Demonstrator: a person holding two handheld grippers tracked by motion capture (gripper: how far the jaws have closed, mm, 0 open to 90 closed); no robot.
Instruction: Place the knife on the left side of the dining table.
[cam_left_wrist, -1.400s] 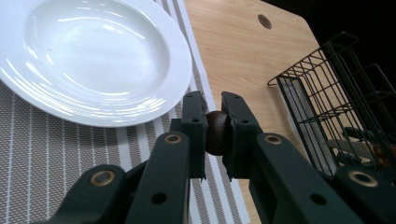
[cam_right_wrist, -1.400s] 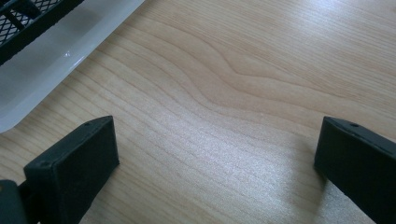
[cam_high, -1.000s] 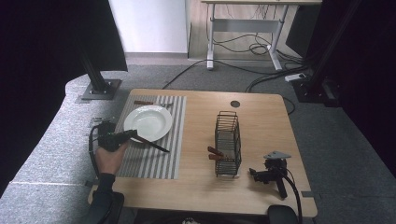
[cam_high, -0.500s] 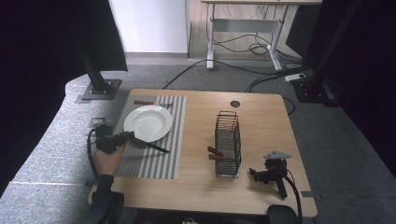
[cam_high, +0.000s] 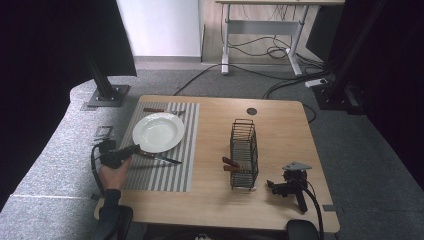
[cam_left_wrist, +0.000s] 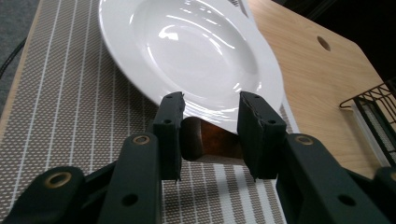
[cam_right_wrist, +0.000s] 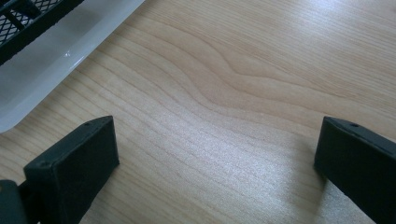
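Observation:
A knife (cam_high: 161, 158) with a brown wooden handle (cam_left_wrist: 210, 142) lies on the striped placemat (cam_high: 165, 175), its blade pointing right, just in front of the white plate (cam_high: 157, 131). My left gripper (cam_high: 131, 150) sits low over the mat with the handle between its jaws. The jaws have just been opening, and the pads no longer seem to press on the handle. In the left gripper view the plate (cam_left_wrist: 196, 51) rises right behind the fingertips. My right gripper (cam_high: 274, 186) rests at the table's front right, open wide over bare wood (cam_right_wrist: 215, 158).
A black wire basket (cam_high: 244, 152) stands mid-table on a white tray (cam_right_wrist: 56, 51), with brown-handled utensils (cam_high: 230, 164) poking out of its left side. Another brown-handled utensil (cam_high: 156, 110) lies at the placemat's far edge. A round hole (cam_high: 251, 111) is in the tabletop.
My left gripper has sunk toward the placemat with the knife, drifting slightly to the left and nearer. Its jaws have spread a little. The right gripper has stayed put.

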